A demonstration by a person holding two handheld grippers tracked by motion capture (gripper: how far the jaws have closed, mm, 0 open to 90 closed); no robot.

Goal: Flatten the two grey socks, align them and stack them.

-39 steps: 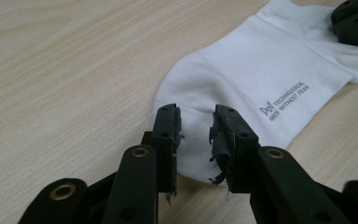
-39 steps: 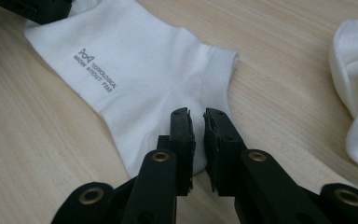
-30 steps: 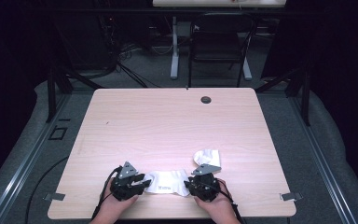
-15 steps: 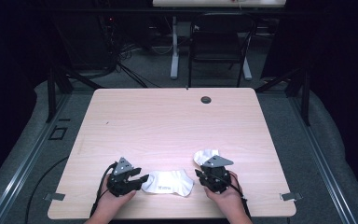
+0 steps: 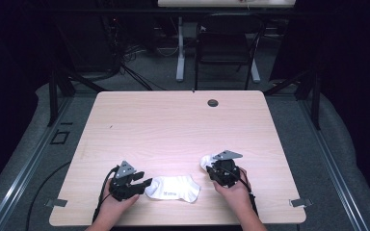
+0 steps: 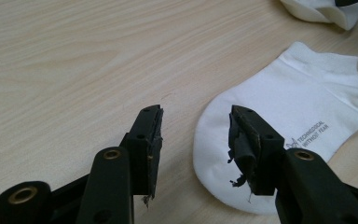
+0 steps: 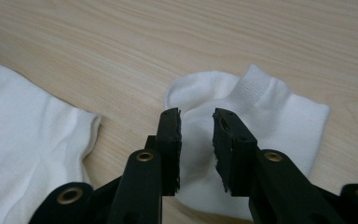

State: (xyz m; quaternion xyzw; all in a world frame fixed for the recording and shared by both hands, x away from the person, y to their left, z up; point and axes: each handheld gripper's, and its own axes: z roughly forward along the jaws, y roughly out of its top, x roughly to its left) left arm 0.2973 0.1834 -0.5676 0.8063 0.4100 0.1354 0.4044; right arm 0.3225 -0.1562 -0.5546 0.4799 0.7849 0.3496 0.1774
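Note:
A flat white ankle sock [image 5: 173,188] [image 6: 298,102] with small grey print lies near the table's front edge. My left gripper [image 5: 147,183] [image 6: 196,114] sits at its toe end. Its jaws have just been opening and now stand open. Only the toe's edge reaches into the gap and the pads do not press it. A second white sock [image 5: 206,160] [image 7: 270,116], folded over, lies to the right, also seen from the left gripper [image 6: 317,9]. My right gripper [image 5: 213,166] [image 7: 196,114] hovers open over it, with the cloth behind the gap. The flat sock's cuff [image 7: 18,130] is at its left.
The light wood table [image 5: 173,130] stretches far ahead of both hands. A black round grommet [image 5: 213,102] sits near its far edge. Beyond the table stand a dark chair [image 5: 226,43] and cables on the floor.
My right gripper left the flat sock's cuff end and moved right and a little away, over the folded sock. The left gripper's jaws opened wider at the toe, and that hand stayed in place.

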